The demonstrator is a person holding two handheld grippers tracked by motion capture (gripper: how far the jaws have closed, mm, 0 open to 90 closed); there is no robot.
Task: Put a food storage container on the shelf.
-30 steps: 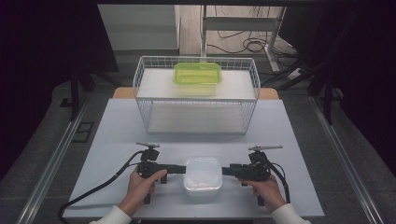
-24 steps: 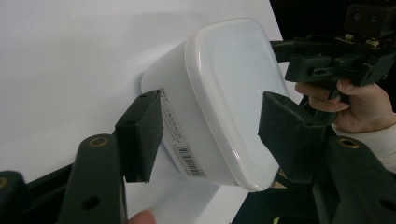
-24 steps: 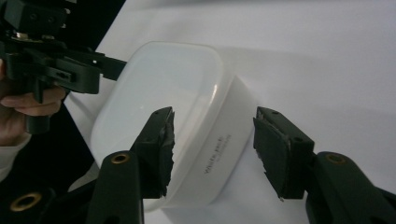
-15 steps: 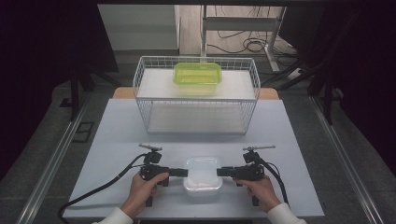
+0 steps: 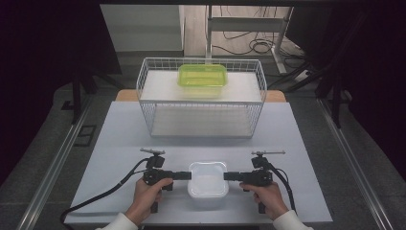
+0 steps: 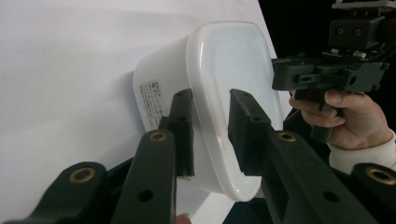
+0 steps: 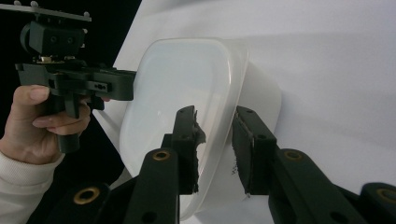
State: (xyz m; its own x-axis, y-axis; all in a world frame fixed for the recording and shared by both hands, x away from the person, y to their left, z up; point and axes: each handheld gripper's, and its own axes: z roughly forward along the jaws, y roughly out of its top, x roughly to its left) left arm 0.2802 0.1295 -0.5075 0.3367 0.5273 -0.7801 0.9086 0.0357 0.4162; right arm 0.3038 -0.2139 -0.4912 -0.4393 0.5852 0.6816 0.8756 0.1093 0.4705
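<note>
The white lidded container [image 5: 208,178] sits at the near edge of the table [image 5: 119,139], midway between its corners. The left gripper [image 5: 184,175] and right gripper [image 5: 230,176] have just been closing, and each now clamps the lid rim from opposite sides. The grasp looks done; lifting is left, perhaps toward the wire basket [image 5: 143,86] at the far edge, where a green container [image 5: 202,75] rests.
</note>
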